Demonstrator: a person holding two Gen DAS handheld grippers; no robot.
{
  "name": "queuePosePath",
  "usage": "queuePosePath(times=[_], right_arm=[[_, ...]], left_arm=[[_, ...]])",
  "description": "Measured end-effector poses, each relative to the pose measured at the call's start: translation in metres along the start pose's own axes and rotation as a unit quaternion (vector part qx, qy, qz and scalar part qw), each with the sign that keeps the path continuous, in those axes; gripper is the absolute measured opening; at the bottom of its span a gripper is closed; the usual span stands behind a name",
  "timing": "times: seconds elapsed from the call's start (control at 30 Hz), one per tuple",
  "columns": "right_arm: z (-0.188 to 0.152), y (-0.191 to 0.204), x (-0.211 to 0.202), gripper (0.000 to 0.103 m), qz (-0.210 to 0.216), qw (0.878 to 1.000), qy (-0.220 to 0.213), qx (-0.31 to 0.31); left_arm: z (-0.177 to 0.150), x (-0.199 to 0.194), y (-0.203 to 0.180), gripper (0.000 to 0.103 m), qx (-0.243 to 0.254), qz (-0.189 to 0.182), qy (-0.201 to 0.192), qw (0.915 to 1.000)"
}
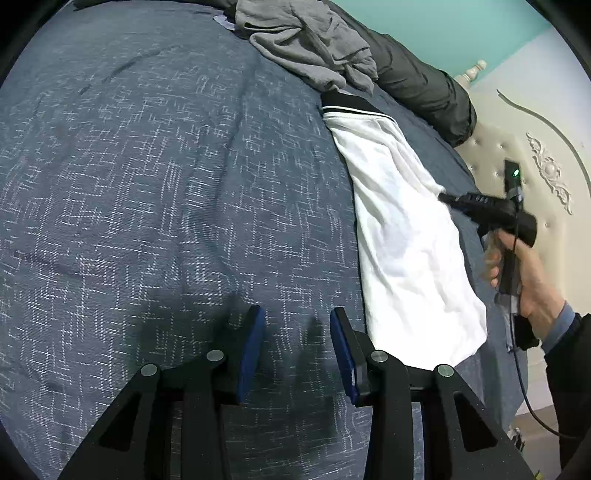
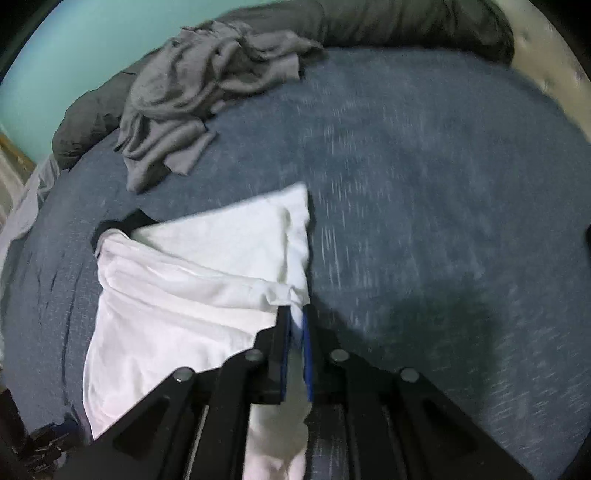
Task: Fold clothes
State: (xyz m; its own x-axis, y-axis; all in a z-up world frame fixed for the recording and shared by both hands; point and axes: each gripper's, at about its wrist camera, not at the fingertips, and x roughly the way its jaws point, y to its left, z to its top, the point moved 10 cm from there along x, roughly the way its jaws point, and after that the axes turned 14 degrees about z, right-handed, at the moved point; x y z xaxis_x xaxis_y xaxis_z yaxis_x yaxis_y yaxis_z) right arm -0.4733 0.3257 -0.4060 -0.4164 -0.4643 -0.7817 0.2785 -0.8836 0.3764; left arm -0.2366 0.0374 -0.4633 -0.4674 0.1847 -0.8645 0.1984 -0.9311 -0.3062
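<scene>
Blue woven cloth with thin white threads covers the bed (image 1: pixel 166 192), and everything lies on it. Along the far edge of the bed a dark olive quilt (image 2: pixel 406 22) is rolled up long, below a turquoise wall (image 1: pixel 443 26), and a cream padded headboard (image 1: pixel 517 155) stands at one end. Next in size is the white shirt (image 2: pixel 177 295), partly folded, lying flat close to the side edge of the bed where the person stands; its black collar with a white stripe (image 1: pixel 351 105) points toward the far edge. A crumpled grey garment (image 2: pixel 192 92) is heaped against the quilt near the far edge, apart from the shirt.

The right gripper (image 2: pixel 296 325) has its jaws almost together, and a fold of the white shirt is pinched between the blue pads; more white cloth hangs below them. In the left wrist view a hand (image 1: pixel 524 273) in a dark sleeve holds this gripper over the shirt's edge.

The left gripper (image 1: pixel 297 325) hovers over bare blue cover just beside the shirt's near corner, its jaws partly apart, with nothing between them.
</scene>
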Motion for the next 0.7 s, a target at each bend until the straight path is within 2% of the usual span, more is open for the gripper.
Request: queuePosePath(times=[0.07, 0.1, 0.13, 0.17, 0.27, 0.47, 0.7], right_arm=[[0.011, 0.018, -0.012, 0.019, -0.007, 0.999, -0.013, -0.038], [0.017, 0.035, -0.016, 0.023, 0.006, 0.998, -0.019, -0.061], [0.018, 0.045, -0.018, 0.032, 0.011, 0.997, -0.02, -0.073], [0.023, 0.06, -0.018, 0.034, 0.018, 0.996, -0.02, -0.088], [0.035, 0.103, -0.008, 0.034, 0.047, 0.991, -0.006, -0.122], [0.044, 0.2, 0.049, 0.034, 0.047, 0.973, 0.059, -0.219], [0.03, 0.24, 0.109, 0.034, 0.008, 0.96, 0.135, -0.244]], left_arm=[[0.0, 0.001, -0.002, 0.04, 0.001, -0.002, 0.001, 1.0], [0.0, 0.001, -0.003, 0.04, 0.002, -0.003, 0.001, 1.0], [-0.001, 0.001, -0.006, 0.04, 0.005, -0.004, 0.002, 1.0], [-0.002, 0.002, -0.009, 0.04, 0.009, -0.004, 0.003, 0.9999], [-0.006, 0.006, -0.016, 0.04, 0.016, -0.005, 0.007, 0.9998], [-0.007, 0.009, -0.017, 0.04, 0.02, 0.001, 0.009, 0.9998], [-0.007, 0.007, -0.014, 0.04, 0.018, 0.001, 0.007, 0.9998]])
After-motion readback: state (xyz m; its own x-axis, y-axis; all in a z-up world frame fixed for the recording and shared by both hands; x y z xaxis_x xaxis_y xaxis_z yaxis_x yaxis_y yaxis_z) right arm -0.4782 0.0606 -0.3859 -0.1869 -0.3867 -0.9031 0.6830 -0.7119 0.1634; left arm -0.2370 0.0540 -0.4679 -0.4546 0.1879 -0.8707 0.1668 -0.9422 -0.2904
